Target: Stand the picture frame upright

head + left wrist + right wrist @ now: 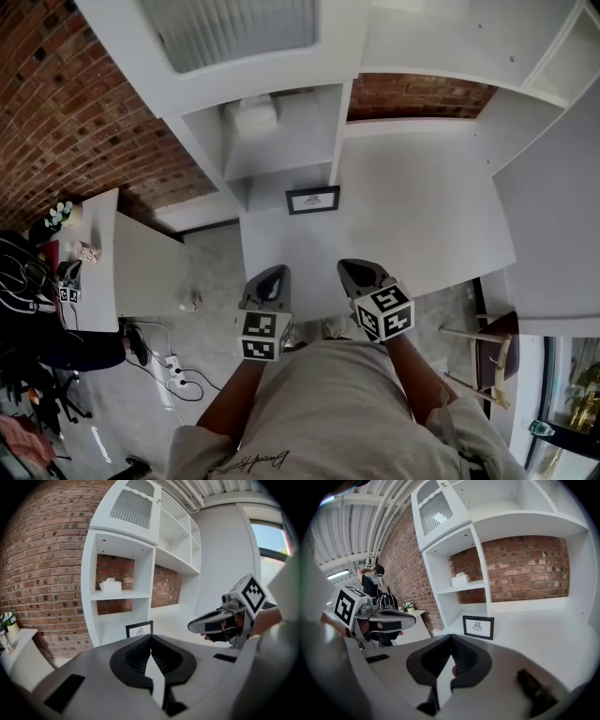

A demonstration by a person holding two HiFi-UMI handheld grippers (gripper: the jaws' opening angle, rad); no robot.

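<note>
A small black picture frame (313, 200) with a white print stands upright on the white desk (412, 216), close to the shelf unit. It also shows in the left gripper view, the frame (139, 629), and in the right gripper view, the frame (478, 627). Both grippers hover side by side near the desk's front edge, well short of the frame. My left gripper (271, 277) is shut with nothing in it, jaw tips meeting (150, 636). My right gripper (361, 272) is shut and empty too, its tips together (451, 636).
A white shelf unit (281, 141) rises behind the frame, with a white box (253, 114) on one shelf. A brick wall lies behind. A side table (94, 258) with small items stands left, cables and a power strip (173, 368) on the floor, a chair (492, 352) at right.
</note>
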